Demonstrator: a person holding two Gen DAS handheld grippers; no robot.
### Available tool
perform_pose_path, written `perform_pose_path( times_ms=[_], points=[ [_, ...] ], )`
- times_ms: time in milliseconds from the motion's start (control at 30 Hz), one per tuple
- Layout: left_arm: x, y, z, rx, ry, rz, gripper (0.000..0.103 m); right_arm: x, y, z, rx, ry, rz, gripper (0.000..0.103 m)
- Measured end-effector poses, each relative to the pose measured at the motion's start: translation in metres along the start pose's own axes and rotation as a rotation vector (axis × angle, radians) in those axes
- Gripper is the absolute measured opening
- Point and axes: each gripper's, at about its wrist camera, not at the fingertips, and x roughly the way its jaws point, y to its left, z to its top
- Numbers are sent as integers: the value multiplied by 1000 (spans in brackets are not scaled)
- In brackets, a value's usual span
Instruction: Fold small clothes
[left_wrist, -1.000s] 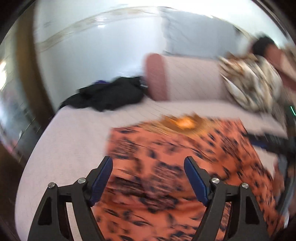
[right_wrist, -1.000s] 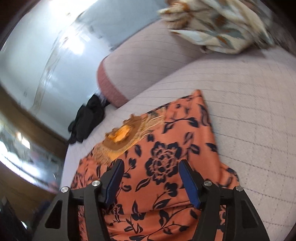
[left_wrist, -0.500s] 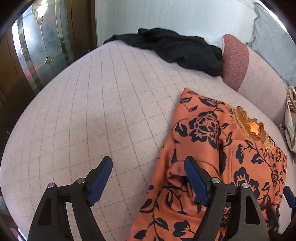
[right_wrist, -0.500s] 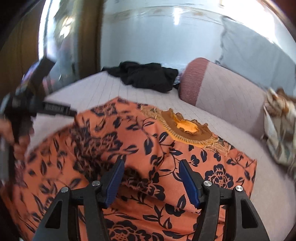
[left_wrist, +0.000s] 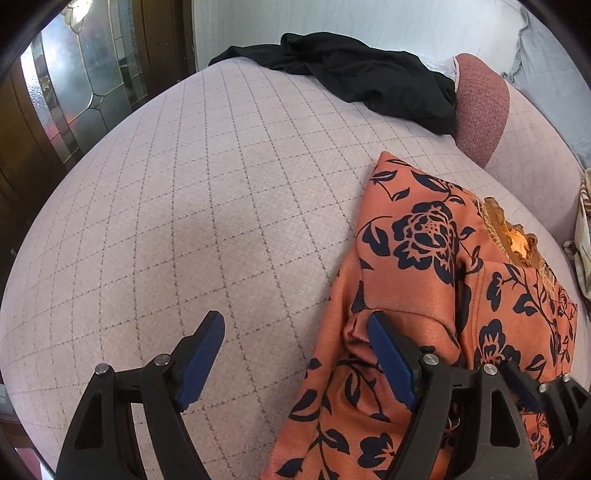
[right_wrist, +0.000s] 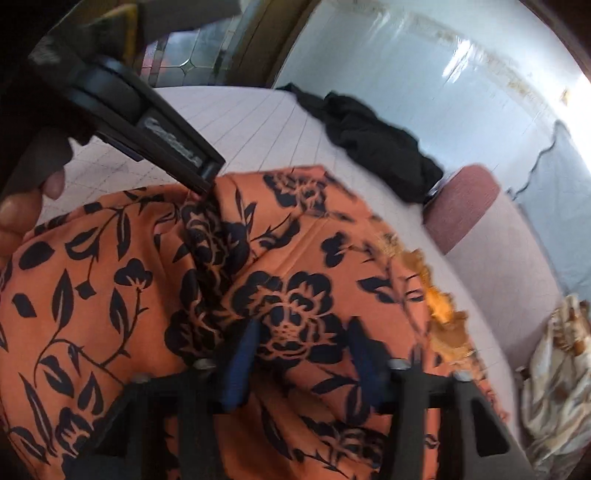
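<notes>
Orange garment (left_wrist: 436, 295) with black floral print, rumpled

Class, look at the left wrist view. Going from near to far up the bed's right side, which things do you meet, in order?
Orange floral garment → pink bolster → black garment → pale wall.

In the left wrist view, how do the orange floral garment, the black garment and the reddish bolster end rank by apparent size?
1. orange floral garment, though it lies nearest the camera, which enlarges it.
2. black garment, farther away.
3. reddish bolster end, smallest.
</notes>
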Motion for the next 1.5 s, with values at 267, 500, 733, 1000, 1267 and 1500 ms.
perform_pose_path(
  times_ms=[267,500,733,1000,1267,1500],
  points=[
    [3,4,5,-15,10,-14,80,-31,-95,-11,460,-84,128,4],
    [4,11,5,-36,4,2,80,-47,-65,-1,381,0,344,8],
    [-4,28,9,-65,-14,-5,80,-16,-32,15,503,98,363,25],
    [-14,28,16,-48,-37,-52,80,-3,-28,11,604,115,181,49],
    [-14,15,17,-18,-60,-30,80,-18,-43,8,639,96,200,7],
    [-17,-3,15,43,-116,23,80,-59,-134,-61,947,-29,152,3]
  ],
)
